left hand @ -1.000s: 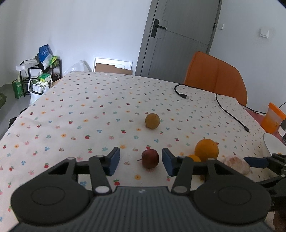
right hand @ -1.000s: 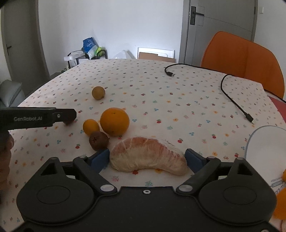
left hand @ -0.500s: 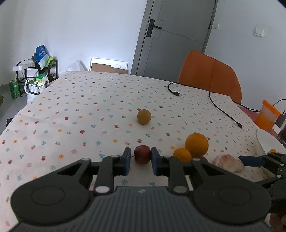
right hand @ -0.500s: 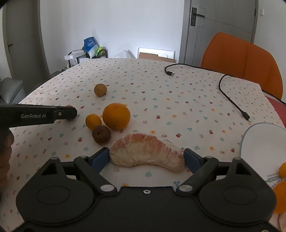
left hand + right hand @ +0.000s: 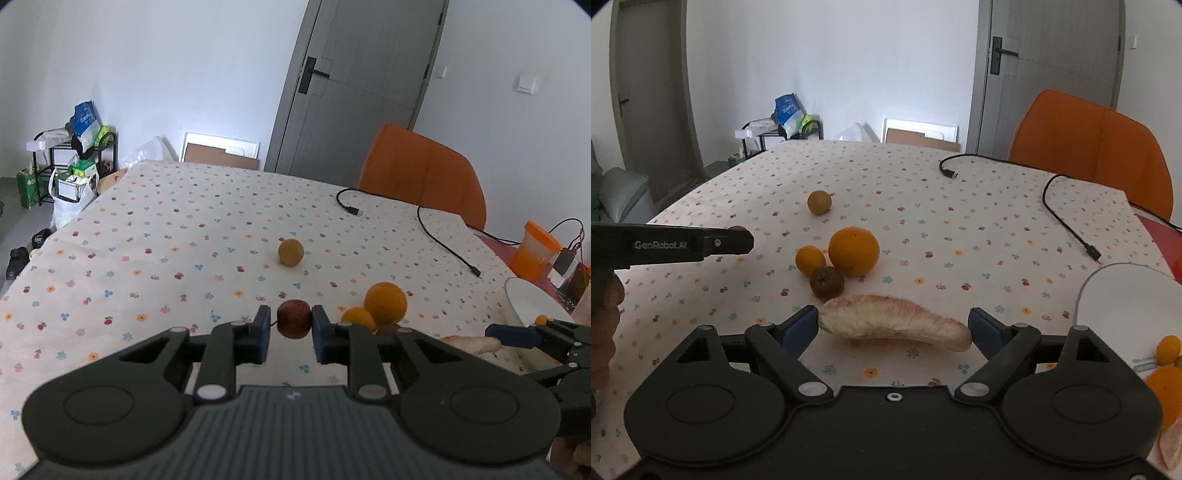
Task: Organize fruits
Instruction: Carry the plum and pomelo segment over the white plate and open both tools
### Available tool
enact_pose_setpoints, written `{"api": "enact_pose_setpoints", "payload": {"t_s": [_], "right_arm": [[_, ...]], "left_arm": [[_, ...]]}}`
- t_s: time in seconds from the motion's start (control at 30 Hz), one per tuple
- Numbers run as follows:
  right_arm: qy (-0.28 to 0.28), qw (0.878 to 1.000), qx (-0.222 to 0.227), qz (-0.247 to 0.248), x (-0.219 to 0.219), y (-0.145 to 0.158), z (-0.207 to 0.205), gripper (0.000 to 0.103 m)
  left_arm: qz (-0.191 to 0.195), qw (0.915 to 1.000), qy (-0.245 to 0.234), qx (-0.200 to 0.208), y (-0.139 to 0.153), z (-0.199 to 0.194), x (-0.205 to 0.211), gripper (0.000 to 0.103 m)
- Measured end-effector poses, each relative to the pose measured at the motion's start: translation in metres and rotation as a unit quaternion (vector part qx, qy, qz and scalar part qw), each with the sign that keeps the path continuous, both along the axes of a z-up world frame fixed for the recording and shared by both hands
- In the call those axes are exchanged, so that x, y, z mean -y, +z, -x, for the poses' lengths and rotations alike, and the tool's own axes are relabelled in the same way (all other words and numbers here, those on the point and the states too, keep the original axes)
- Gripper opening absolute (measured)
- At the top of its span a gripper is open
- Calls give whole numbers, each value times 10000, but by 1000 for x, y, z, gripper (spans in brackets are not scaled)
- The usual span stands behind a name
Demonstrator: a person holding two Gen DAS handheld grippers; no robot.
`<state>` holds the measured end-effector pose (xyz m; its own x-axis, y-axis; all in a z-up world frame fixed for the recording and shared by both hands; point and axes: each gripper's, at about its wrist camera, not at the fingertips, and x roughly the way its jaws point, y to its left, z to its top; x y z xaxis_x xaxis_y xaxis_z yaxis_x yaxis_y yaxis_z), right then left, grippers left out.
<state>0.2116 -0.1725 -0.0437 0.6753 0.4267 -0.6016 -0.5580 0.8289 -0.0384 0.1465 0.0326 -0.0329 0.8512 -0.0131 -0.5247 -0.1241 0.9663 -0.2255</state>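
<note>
left wrist view: the left gripper has its two blue pads closed in against a small dark red fruit, one pad touching each side, so the fruit sits squarely between the jaws at their tips, gripped; whether it is off the flowered tablecloth cannot be told. at 2 o'clock from it, near, lie a small orange and a big orange touching each other, with a dark brown fruit barely showing below them. a yellow-brown round fruit rests well apart at 12 o'clock. a black cable trails at 1 o'clock, and a white plate sits at 3 o'clock beside the right gripper's blue tip. right wrist view: the right gripper stands wide open, holding nothing; a peeled pomelo segment lies crosswise on the cloth between the jaws, its left end just beside the left pad, its right end just short of the right pad. at 11 o'clock from the segment, the brown fruit touches the small orange and the big orange. the left gripper's finger reaches in at 9 o'clock, the red fruit peeping over it. the plate's rim is at 3 o'clock.
</note>
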Motion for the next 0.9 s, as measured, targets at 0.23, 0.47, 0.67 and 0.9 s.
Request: {"api": "enact_pose_setpoints", "payload": {"t_s": [0.23,0.47,0.67,0.9], "right_arm": [[-22,9999,55,-127,8,2,9,84],[-77,9993,215,-308,24,13,15,84],[-215,9980,390,-453,42,24,18,84],[-418,9963,543,-516,62,33,17,84]], "left_arm": [[-65,9999,-66,82,8,6,12,22],[-155,9996,-195,153,14,5,29,22],[-167,9989,-364,253,21,1,44,22],[-144,9975,-609,334,26,-4,62,21]]}}
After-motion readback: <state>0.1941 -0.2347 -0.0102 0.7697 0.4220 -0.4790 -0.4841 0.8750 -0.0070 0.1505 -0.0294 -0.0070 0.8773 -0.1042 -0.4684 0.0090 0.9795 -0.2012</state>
